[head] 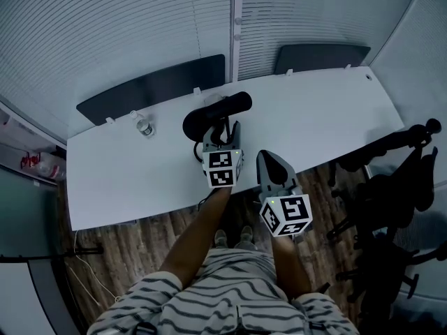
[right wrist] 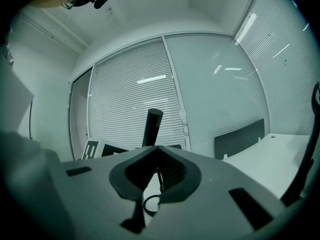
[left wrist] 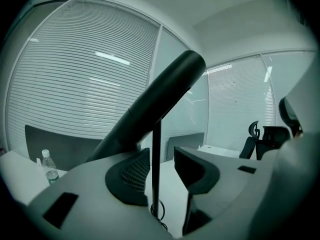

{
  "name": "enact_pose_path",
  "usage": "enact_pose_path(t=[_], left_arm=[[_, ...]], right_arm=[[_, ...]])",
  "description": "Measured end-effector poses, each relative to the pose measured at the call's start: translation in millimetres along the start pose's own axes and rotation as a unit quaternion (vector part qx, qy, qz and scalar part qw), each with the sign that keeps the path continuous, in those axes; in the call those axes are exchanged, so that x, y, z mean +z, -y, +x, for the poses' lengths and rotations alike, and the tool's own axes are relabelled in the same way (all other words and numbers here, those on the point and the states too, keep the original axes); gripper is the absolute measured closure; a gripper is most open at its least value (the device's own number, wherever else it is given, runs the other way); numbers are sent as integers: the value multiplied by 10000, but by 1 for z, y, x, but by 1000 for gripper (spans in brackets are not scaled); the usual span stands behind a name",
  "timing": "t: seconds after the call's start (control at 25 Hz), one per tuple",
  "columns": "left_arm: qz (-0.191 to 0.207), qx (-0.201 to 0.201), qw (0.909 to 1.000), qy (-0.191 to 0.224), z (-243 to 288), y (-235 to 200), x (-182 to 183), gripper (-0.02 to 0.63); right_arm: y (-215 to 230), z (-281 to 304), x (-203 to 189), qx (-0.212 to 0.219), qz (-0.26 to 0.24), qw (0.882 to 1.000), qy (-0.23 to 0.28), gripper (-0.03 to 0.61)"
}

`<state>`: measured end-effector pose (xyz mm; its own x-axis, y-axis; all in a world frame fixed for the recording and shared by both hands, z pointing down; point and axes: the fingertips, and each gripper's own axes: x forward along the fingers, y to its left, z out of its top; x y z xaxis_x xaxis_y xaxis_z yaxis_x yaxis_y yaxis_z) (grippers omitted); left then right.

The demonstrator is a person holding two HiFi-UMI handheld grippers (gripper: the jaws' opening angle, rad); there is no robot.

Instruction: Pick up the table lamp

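Observation:
A black table lamp (head: 227,107) with a long tube head and a round base stands on the white table (head: 126,180). My left gripper (head: 222,132) sits right at the lamp, open. In the left gripper view the thin upright stem (left wrist: 156,179) stands between the jaws of this gripper (left wrist: 161,153), close by the left pad, with a gap to the right one. The lamp's head (left wrist: 155,101) slants overhead. My right gripper (head: 269,158) hangs by the table's front edge, shut and empty (right wrist: 157,148); past it I see the lamp's head (right wrist: 151,126).
A small water bottle (head: 143,125) stands left of the lamp. Two dark chair backs (head: 154,86) line the table's far side, below window blinds. Black office chairs (head: 391,180) crowd the right. The lamp's cord (right wrist: 150,204) loops on the table.

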<state>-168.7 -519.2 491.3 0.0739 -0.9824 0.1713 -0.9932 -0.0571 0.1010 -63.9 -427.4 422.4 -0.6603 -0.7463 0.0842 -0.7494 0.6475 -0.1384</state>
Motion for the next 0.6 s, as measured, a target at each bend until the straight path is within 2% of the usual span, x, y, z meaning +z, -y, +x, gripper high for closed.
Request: enact_pose_path(t=[0.12,0.32,0.6], left_arm=[[-10,42,10000,-42,4,-1,-2,470],[75,234,9997,-79,6,-10,-5,558],[261,196,9993,163,5,-10,-1,566]], right_arm=[[0,0,0,18,7,10000,-3,568],[1,-3,-2,29,13,10000,-23,568],[8,-7,-5,-26,49,10000,-45,568]])
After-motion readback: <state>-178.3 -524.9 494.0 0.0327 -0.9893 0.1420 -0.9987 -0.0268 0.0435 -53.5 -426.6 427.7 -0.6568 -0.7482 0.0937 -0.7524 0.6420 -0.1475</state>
